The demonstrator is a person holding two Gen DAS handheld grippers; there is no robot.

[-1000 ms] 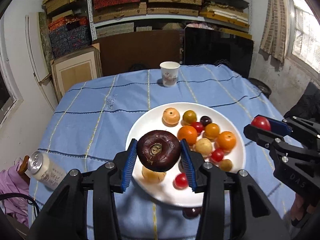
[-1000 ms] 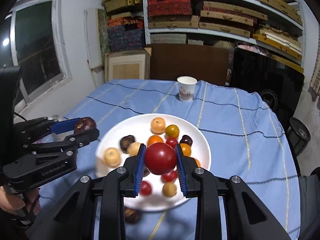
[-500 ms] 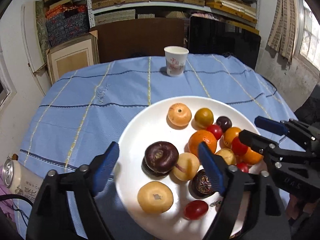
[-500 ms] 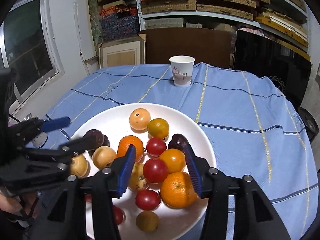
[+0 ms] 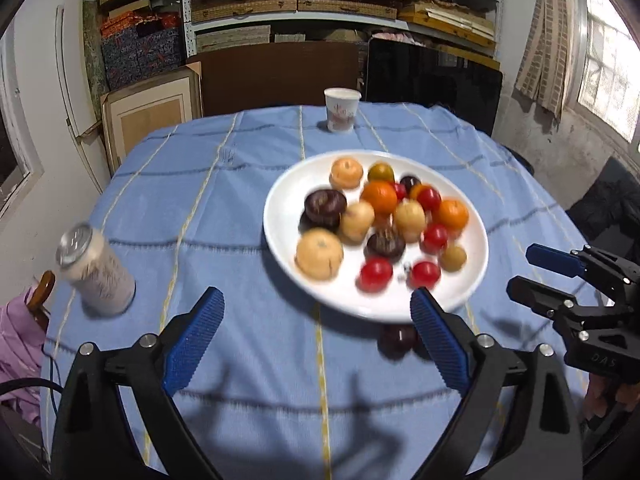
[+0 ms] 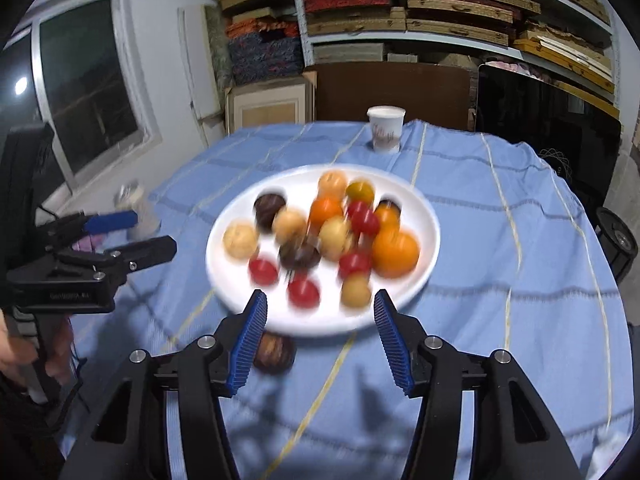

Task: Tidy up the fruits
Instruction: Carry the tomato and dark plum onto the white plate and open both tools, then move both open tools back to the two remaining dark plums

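A white plate (image 5: 280, 216) (image 6: 224, 264) on the blue cloth holds several fruits, blurred by motion. Among them are a big dark purple fruit (image 5: 325, 206) (image 6: 270, 206), oranges (image 5: 379, 197), red tomatoes (image 5: 375, 274) and pale yellow fruits. One dark fruit (image 5: 398, 340) (image 6: 274, 350) lies on the cloth at the plate's near rim. My left gripper (image 5: 316, 296) (image 6: 154, 232) hangs before the plate, its jaws opening wide with nothing between them. My right gripper (image 6: 320, 298) (image 5: 526, 270) hovers at the near rim, jaws opening, also empty.
A paper cup (image 5: 341, 114) stands behind the plate. A drinks can (image 5: 96, 270) stands on the cloth at the left, with purple fabric (image 5: 16, 320) past the table edge. Shelves of boxes, a brown board and a black screen (image 5: 432, 80) back the table.
The left gripper let go of the dark purple fruit and the right of a red fruit, both onto the plate. Both grippers then opened wider and drew back toward the table's near edge.
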